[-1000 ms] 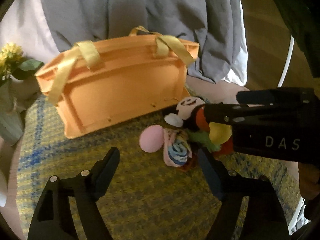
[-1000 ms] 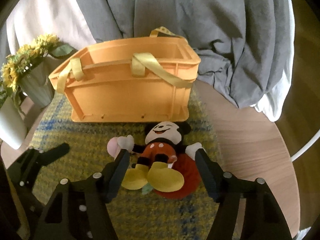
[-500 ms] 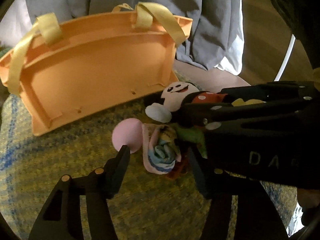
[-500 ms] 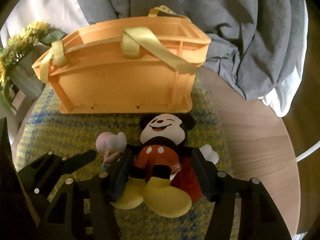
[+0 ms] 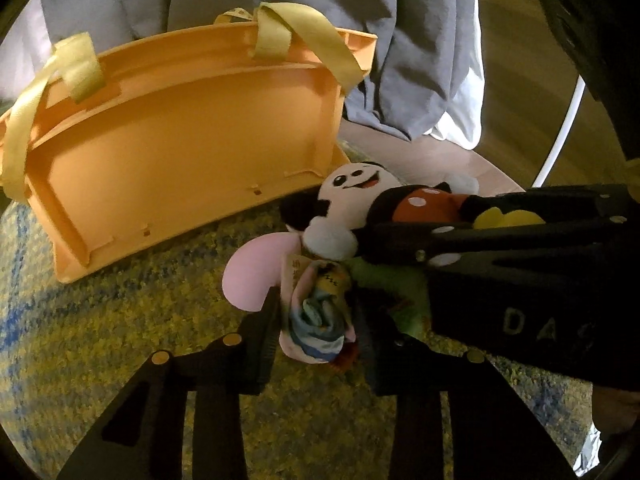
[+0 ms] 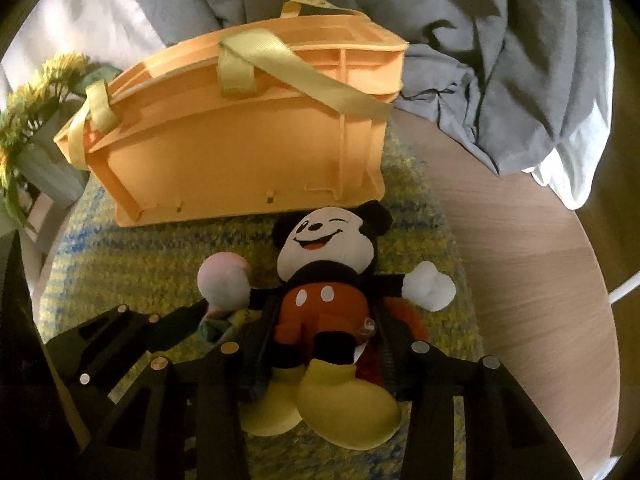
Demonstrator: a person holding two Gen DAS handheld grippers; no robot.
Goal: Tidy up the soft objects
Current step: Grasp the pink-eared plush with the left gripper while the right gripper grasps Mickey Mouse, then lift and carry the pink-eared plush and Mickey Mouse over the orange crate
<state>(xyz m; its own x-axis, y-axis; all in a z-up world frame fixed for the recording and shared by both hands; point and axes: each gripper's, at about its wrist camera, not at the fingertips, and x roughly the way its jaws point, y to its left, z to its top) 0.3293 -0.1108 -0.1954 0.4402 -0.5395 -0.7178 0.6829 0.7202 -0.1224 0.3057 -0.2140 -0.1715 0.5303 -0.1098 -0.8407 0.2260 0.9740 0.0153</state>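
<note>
An orange basket (image 5: 180, 152) with yellow straps stands on a yellow-blue mat; it also shows in the right wrist view (image 6: 240, 152). My left gripper (image 5: 316, 316) is shut on a rolled pastel sock bundle (image 5: 316, 312), next to a pink ball (image 5: 256, 272). My right gripper (image 6: 324, 320) is shut on the waist of a Mickey Mouse plush (image 6: 324, 272), which also shows in the left wrist view (image 5: 360, 192). A red and green soft item (image 5: 404, 296) lies under the plush.
A grey and white blanket (image 6: 480, 48) lies behind the basket. A vase of yellow flowers (image 6: 32, 120) stands at the left. The round wooden table (image 6: 540, 280) shows bare at the right of the mat (image 5: 100, 340).
Both grippers moved forward and closed: the left onto the sock bundle, the right onto the plush's waist. The plush shifted a little toward the basket.
</note>
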